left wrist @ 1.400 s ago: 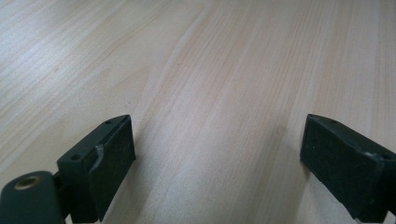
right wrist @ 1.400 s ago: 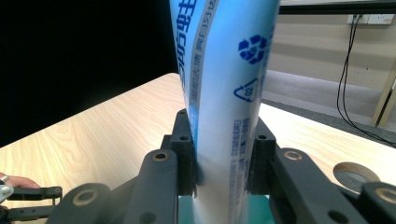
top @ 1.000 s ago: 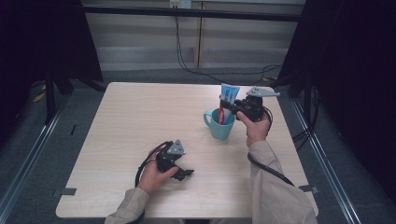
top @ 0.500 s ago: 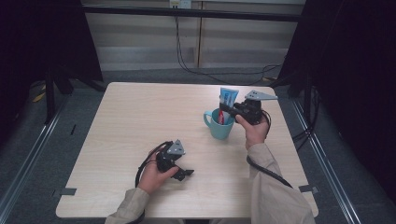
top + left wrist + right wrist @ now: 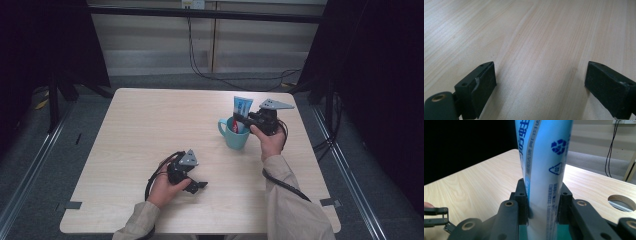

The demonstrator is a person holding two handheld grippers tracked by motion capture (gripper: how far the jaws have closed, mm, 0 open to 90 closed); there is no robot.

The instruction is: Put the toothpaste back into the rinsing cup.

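Note:
A blue and white toothpaste tube (image 5: 242,111) stands upright in a teal mug (image 5: 233,135) on the right half of the wooden table (image 5: 150,125). My right gripper (image 5: 239,120) is shut on the tube just above the mug's rim. In the right gripper view the tube (image 5: 544,170) rises between the two black jaws, and both pads (image 5: 524,202) press its sides. My left gripper (image 5: 196,183) rests low on the table near the front edge, held in the left hand. In the left gripper view its jaws stand wide apart over bare wood, so my left gripper (image 5: 539,85) is open and empty.
A round cable hole (image 5: 621,202) is cut in the tabletop at the right of the right gripper view. Black cables (image 5: 280,177) trail from both grippers. Dark curtains and stand legs (image 5: 55,95) flank the table; a low wall runs behind it.
The right gripper and the tube have shifted only slightly over the mug. The left hand and its gripper have stayed where they were.

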